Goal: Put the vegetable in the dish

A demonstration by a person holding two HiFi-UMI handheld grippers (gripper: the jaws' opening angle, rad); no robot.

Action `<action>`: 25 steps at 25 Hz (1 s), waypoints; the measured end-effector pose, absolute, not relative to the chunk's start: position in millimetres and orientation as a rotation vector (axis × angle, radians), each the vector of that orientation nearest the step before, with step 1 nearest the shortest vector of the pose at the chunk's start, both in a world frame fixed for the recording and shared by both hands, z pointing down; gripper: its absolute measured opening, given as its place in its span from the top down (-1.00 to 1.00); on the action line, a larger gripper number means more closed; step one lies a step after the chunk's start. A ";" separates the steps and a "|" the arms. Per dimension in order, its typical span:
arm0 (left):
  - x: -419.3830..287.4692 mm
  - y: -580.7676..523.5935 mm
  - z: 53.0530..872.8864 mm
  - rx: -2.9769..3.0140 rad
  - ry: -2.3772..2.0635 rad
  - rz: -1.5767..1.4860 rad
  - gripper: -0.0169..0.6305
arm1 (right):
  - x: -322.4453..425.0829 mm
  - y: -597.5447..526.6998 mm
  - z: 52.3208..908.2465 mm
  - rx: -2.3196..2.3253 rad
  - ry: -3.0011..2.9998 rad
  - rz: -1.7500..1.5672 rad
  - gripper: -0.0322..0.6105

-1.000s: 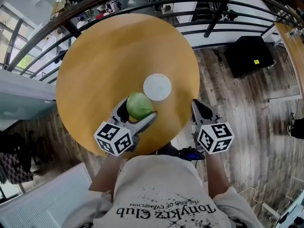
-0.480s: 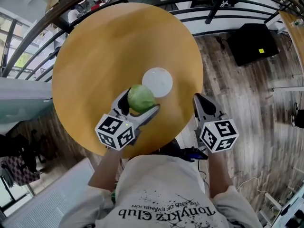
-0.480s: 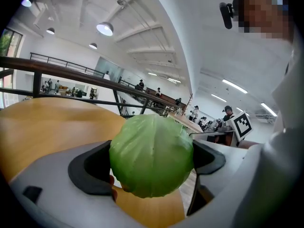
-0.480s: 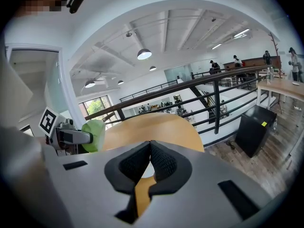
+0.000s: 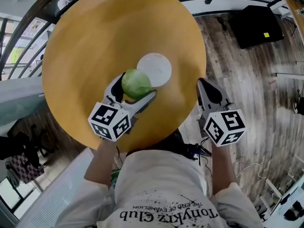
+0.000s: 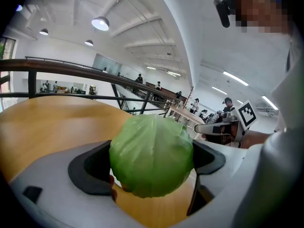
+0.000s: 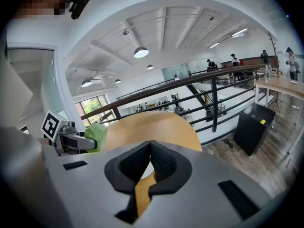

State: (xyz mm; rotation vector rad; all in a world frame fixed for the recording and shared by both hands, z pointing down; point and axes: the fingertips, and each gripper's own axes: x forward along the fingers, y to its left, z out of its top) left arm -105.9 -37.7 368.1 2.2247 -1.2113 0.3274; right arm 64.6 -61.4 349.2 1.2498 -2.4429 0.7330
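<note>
A round wooden table (image 5: 95, 42) fills the upper middle of the head view, with a dark railing at the top edge and plank flooring to the right. Left of centre, the left gripper (image 5: 135, 88) has its jaws spread wide and pressed on either side of the round pale-green leafy cabbage (image 5: 136, 83). It holds the cabbage over the table, at the lower-left rim of the small white round dish (image 5: 156, 69). The cabbage looks light and firm but crushable, with waxy, loose outer leaves, so a hold across its widest middle seems safest. At right, the right gripper (image 5: 208, 85) has its jaws closed together on nothing.
</note>
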 end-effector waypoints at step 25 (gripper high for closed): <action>-85.0 -82.1 480.2 2.174 -1.120 0.642 -0.58 | 73.3 -70.0 418.8 1.223 -2.393 0.874 0.82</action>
